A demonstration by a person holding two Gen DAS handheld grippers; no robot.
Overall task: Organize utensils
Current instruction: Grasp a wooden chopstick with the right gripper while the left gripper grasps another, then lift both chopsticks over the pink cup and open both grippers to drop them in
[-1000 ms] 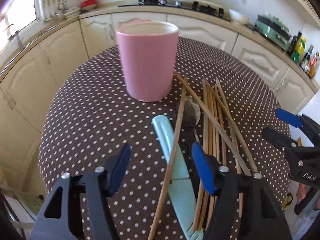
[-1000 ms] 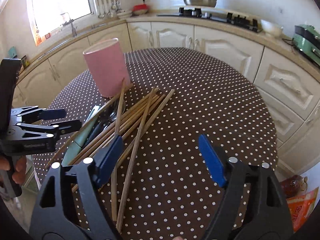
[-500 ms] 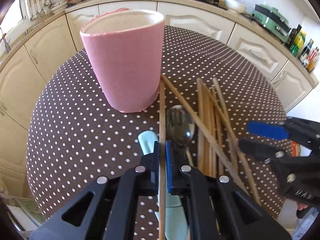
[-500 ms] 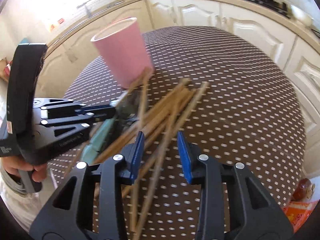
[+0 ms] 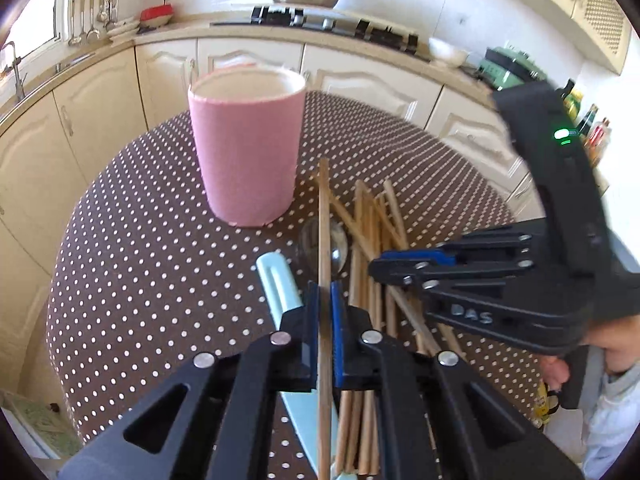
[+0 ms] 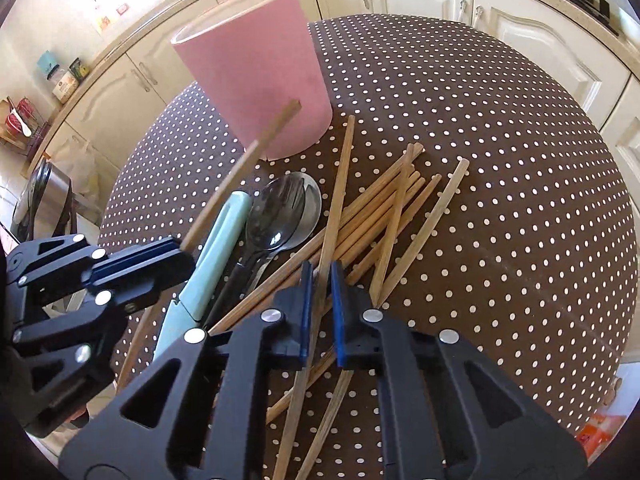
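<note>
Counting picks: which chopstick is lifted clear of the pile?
The chopstick in the left gripper, tilted up before the pink cup; the others lie flat.

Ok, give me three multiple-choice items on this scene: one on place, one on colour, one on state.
1. Where does the spoon lie?
A. in the cup
B. on the table by the chopsticks
C. on the counter

2. What colour is the cup?
A. pink
B. green
C. white

3. What is the left gripper doing?
A. open, empty
B. shut on the cup
C. shut on one chopstick

Answers: 1 B, it rests on the dotted cloth; 2 A, pink wall; 3 C, the stick runs between its closed pads.
</note>
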